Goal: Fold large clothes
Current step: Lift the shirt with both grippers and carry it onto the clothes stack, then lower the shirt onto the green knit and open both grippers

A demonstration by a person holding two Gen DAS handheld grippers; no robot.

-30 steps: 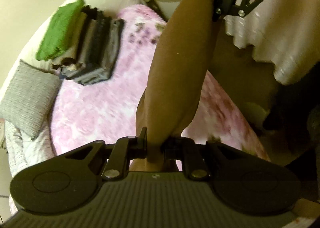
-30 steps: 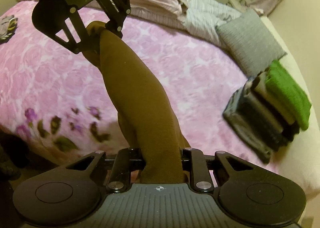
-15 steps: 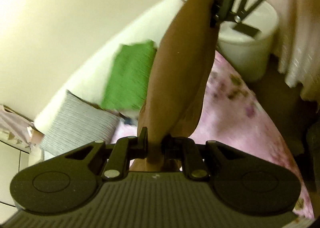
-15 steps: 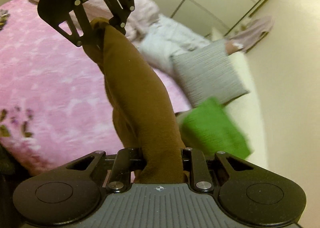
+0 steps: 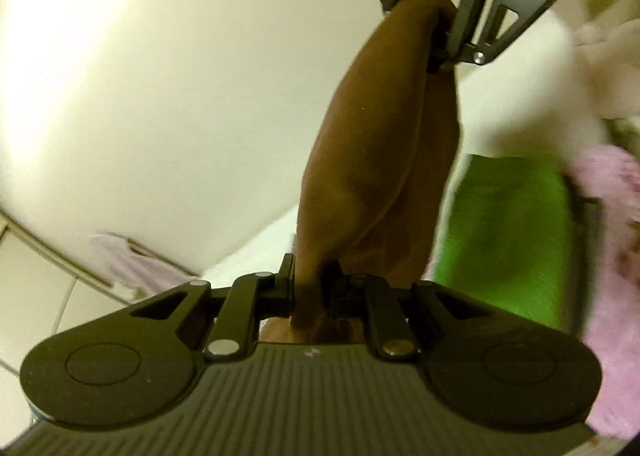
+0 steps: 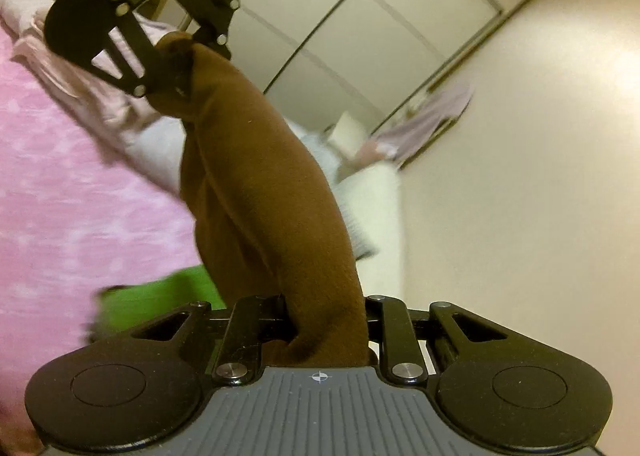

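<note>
Left wrist view: the left gripper (image 5: 310, 292) has its fingers closed tight on one end of the brown garment (image 5: 380, 160), which stretches away as a bunched band to the right gripper (image 5: 436, 52) at the top, also clamped on it. Behind, to the right, a green folded item (image 5: 508, 232) lies on the pink bedspread (image 5: 612, 256); the rest is blurred wall.

Right wrist view: the right gripper (image 6: 326, 320) pinches the brown garment (image 6: 260, 184) between nearly shut fingers; the left gripper (image 6: 176, 68) holds the far end at upper left. The cloth hangs in the air above the bedspread (image 6: 80, 200), the green item (image 6: 160, 300) below it.

Judging by this, the garment looks gathered and carried, not yet laid down; setting it down remains.
</note>
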